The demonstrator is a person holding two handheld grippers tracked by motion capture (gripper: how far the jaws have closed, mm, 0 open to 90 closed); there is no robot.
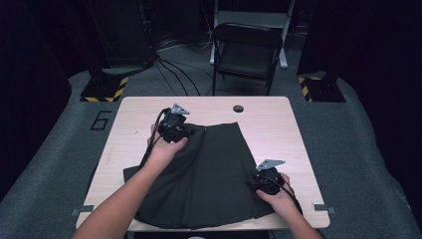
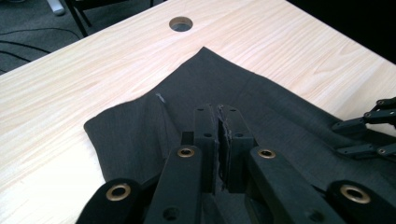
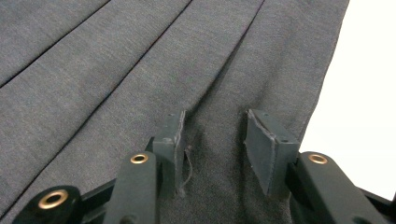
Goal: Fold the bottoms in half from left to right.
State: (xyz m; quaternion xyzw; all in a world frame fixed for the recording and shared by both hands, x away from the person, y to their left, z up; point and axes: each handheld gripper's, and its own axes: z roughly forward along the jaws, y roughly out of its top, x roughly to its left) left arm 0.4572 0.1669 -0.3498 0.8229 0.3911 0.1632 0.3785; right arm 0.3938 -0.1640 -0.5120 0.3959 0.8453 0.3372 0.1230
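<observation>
A light wooden table [image 1: 278,134] stands in a dark room, with a dark grey pleated skirt [image 1: 214,174] spread flat across its near half. Nearest, the right gripper [image 1: 259,181] rests on the skirt's right edge, jaws half apart with cloth between them. Farther back, the left gripper [image 1: 181,130] pinches the skirt's waistband, jaws nearly together. Beyond the table stands a folding chair [image 1: 246,50].

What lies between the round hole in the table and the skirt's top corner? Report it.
Bare wood: in the left gripper view, the table shows nothing between the round hole and the top corner of the skirt.
</observation>
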